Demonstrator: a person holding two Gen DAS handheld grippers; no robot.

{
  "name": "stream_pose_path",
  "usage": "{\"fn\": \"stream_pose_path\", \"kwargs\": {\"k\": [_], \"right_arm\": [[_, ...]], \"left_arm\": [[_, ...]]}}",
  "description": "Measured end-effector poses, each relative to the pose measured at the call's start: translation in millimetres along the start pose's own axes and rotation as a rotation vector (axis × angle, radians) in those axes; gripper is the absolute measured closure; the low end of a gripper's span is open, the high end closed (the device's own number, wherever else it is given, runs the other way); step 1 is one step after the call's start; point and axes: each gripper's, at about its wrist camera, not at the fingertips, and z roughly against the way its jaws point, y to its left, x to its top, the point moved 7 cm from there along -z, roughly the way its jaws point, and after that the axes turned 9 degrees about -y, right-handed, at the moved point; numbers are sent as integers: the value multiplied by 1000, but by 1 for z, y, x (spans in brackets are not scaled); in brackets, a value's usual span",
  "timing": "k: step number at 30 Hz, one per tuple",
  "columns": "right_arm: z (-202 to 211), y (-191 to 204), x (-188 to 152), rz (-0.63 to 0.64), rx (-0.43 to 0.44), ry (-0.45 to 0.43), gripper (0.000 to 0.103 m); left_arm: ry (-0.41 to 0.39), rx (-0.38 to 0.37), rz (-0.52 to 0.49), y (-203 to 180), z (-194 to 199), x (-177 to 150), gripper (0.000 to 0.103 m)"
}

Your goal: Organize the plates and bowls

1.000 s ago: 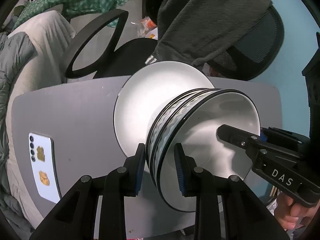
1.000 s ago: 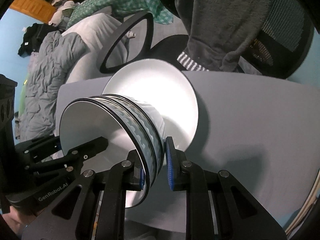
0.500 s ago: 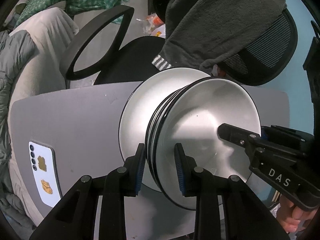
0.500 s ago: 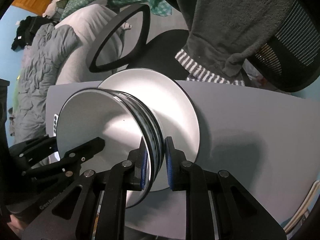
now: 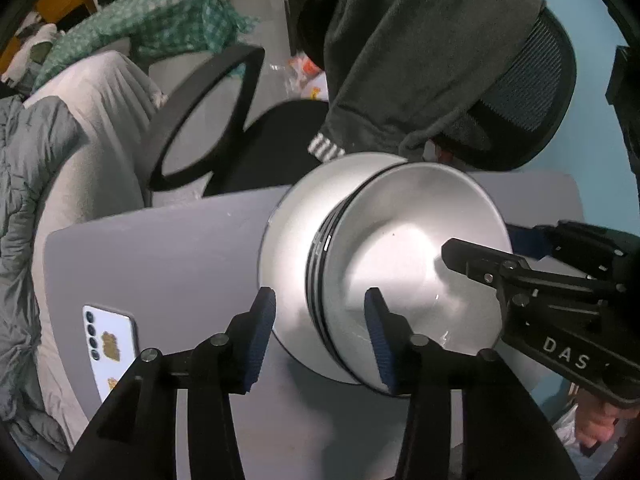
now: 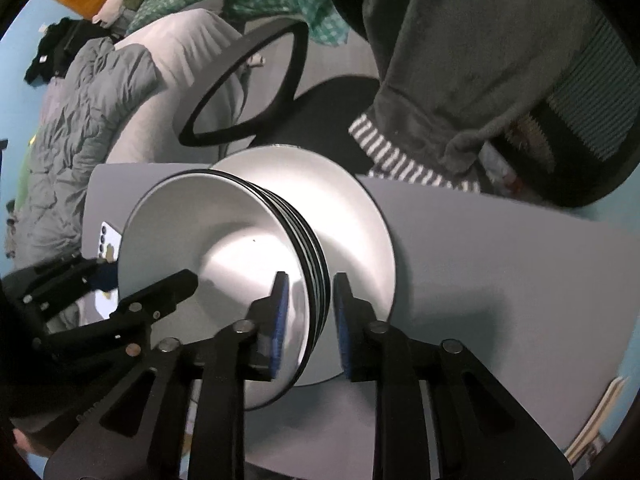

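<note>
A stack of white bowls with black rims (image 5: 412, 256) sits nested on a white plate (image 5: 296, 224) on the grey table. It also shows in the right wrist view (image 6: 224, 248), on the plate (image 6: 352, 216). My left gripper (image 5: 322, 334) is open, its pads either side of the stack's rims without touching. My right gripper (image 6: 306, 322) has opened slightly, its pads straddling the opposite rims with small gaps. Each gripper appears in the other's view, at the far side of the bowls.
A white phone (image 5: 108, 340) lies on the table (image 5: 168, 264) at the left. A black office chair (image 5: 224, 120) draped with a grey hoodie (image 5: 408, 40) stands behind the table. A bed with grey bedding (image 6: 92, 120) is at the left.
The top bowl has been lowered fully into the stack on the plate. Both grippers have opened off the rims, the left one wide.
</note>
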Motion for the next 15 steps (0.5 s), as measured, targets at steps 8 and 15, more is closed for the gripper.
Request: {"fn": "stream_pose_path", "kwargs": {"k": [8,15], "right_arm": [[49,6,5,127,-67,-99,48],[109,12,-5,164,-101,-204,43]], "left_arm": [[-121,46,-9,5,60,-3,42],[-247,20,3,-1,121,-9,27]]}}
